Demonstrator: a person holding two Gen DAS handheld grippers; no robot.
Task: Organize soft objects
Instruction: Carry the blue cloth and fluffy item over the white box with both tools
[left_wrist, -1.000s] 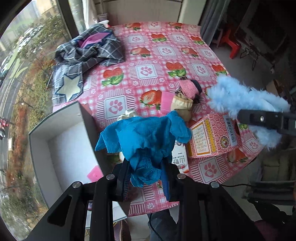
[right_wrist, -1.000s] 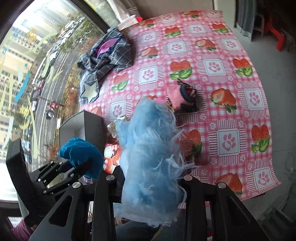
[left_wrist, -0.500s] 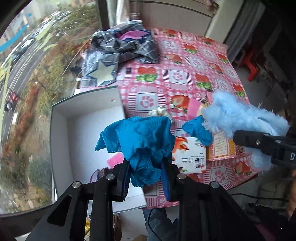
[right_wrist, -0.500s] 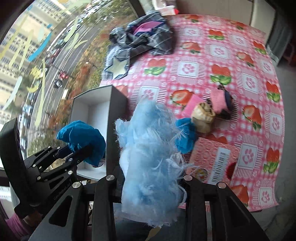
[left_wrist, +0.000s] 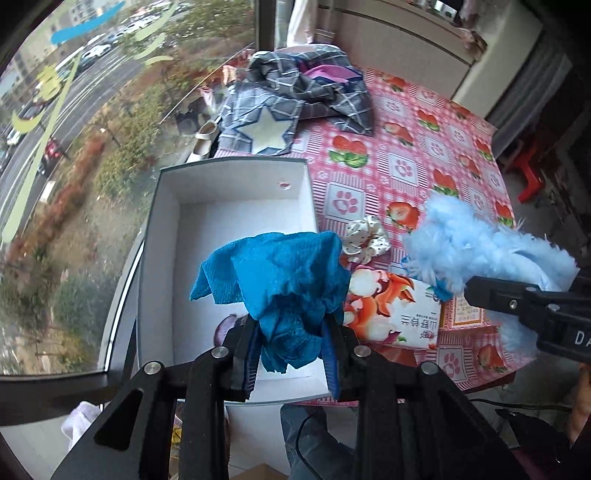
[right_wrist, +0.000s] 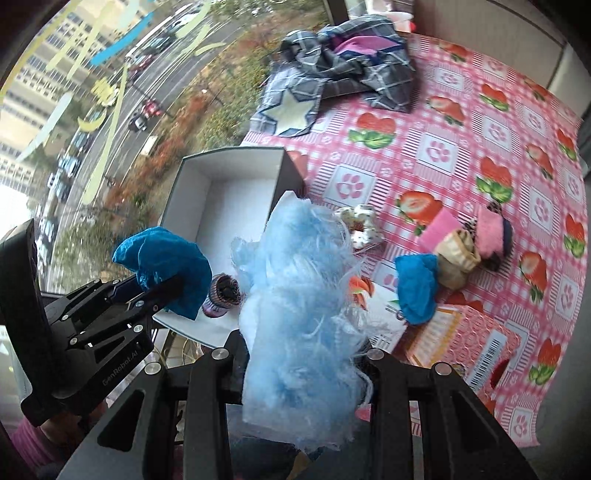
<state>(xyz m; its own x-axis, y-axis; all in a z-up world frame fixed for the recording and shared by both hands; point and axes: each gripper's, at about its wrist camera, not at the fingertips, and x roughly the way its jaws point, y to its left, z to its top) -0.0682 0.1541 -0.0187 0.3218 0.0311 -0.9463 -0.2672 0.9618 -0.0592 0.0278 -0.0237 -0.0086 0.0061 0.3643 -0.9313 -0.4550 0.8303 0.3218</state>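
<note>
Blue cloth (left_wrist: 280, 280) is pinched in the left gripper (left_wrist: 291, 354), jaws nearly closed on it, bunched and crumpled, hanging over the near end of the white box (left_wrist: 236, 181). Fluffy light-blue piece (right_wrist: 303, 295) is clamped in the right gripper (right_wrist: 306, 354), jaws nearly closed on it, shaggy with loose fibres, held over the box's right wall and the bench (right_wrist: 461, 122) edge. Box is open-topped, at the bench's window-side edge; a small dark purple knit item (right_wrist: 223, 293) lies inside, near corner. On the bench just right of the box: white dotted scrunchie (left_wrist: 365, 240), printed packet (left_wrist: 395, 314), pink carton (right_wrist: 465, 339) with barcode. Second blue cloth (right_wrist: 417, 288) sits on the carton end, touching a beige bundle (right_wrist: 458, 258); pink-and-dark bundle (right_wrist: 491, 236) beside that. Plaid garment (left_wrist: 303, 92) with star patch heaped at the far edge, well apart.
</note>
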